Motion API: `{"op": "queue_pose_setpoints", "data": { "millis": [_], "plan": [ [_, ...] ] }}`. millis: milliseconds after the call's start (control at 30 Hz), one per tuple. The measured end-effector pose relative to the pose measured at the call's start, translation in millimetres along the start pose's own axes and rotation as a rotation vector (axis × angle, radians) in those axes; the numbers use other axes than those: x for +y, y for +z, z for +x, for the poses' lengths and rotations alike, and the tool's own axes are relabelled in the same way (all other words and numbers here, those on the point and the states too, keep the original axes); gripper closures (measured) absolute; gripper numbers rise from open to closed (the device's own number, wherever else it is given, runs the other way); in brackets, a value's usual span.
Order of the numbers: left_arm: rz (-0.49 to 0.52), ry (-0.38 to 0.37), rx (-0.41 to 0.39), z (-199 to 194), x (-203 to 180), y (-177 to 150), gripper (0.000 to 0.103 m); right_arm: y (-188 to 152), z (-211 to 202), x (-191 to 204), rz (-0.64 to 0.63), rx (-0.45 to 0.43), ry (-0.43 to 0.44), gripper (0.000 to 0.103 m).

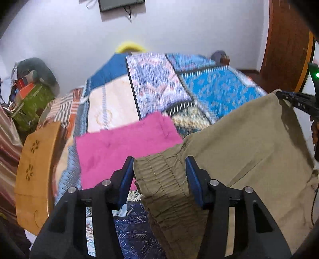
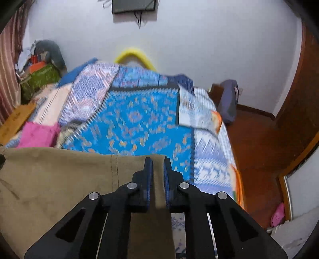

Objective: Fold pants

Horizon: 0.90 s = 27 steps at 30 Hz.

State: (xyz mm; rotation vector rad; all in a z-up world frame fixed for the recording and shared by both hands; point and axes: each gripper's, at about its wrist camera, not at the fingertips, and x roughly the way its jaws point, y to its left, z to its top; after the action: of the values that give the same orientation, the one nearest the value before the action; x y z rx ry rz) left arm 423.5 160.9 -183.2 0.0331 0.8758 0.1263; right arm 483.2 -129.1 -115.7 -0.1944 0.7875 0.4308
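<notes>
In the left wrist view, the left gripper [image 1: 159, 175] sits at six o'clock with its blue-padded jaws standing fairly wide, and the gathered elastic waistband of the khaki pants [image 1: 239, 155] bunches between them; whether the pads actually press the cloth cannot be told. The pants spread from there toward three o'clock, lifted above the bed, their far corner reaching the right gripper [image 1: 295, 99] at about two o'clock. In the right wrist view, the right gripper [image 2: 158, 177] at six o'clock has its jaws drawn narrow and pinching a fold of the pants [image 2: 59, 179], which stretch away toward nine o'clock. Just beyond the waistband, toward eleven o'clock in the left view, a pink garment [image 1: 119, 143] lies flat on the patchwork bedspread [image 1: 159, 89]. Farther off, a wooden footboard [image 1: 33, 169] stands at nine o'clock, and a dark screen [image 1: 119, 5] hangs on the white wall at twelve.
</notes>
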Motion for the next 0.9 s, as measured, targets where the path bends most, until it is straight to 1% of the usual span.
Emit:
{"op": "queue_pose_setpoints", "data": {
  "millis": [100, 233, 367, 500, 600, 700, 833, 867, 900],
  "plan": [
    [-0.019, -0.014, -0.031, -24, 4, 8, 0.051, 8, -27, -4, 0.022, -0.046, 0.02, 0.094],
    [-0.011, -0.009, -0.067, -54, 0, 9, 0.051, 16, -71, -2, 0.033, -0.107, 0.044, 0.094],
    [-0.003, -0.014, -0.09, -83, -4, 2, 0.051, 10, -117, 1, 0.019, -0.153, 0.051, 0.094],
    [0.006, -0.028, -0.108, -113, -7, -11, 0.051, -7, -155, 0, 0.048, -0.186, 0.075, 0.094],
    [0.023, -0.036, -0.117, -131, -11, -23, 0.051, -20, -173, -1, 0.068, -0.199, 0.087, 0.094],
    [0.039, -0.044, -0.12, -147, -15, -40, 0.052, -40, -191, -1, 0.093, -0.2, 0.105, 0.094],
    [0.058, -0.054, -0.12, -164, -21, -67, 0.052, -69, -210, 4, 0.093, -0.176, 0.12, 0.094],
    [0.058, -0.052, -0.12, -168, -21, -72, 0.062, -79, -215, 6, 0.09, -0.168, 0.122, 0.098],
    [0.058, -0.05, -0.115, -171, -21, -78, 0.072, -85, -220, 8, 0.087, -0.159, 0.123, 0.099]
  ]
}}
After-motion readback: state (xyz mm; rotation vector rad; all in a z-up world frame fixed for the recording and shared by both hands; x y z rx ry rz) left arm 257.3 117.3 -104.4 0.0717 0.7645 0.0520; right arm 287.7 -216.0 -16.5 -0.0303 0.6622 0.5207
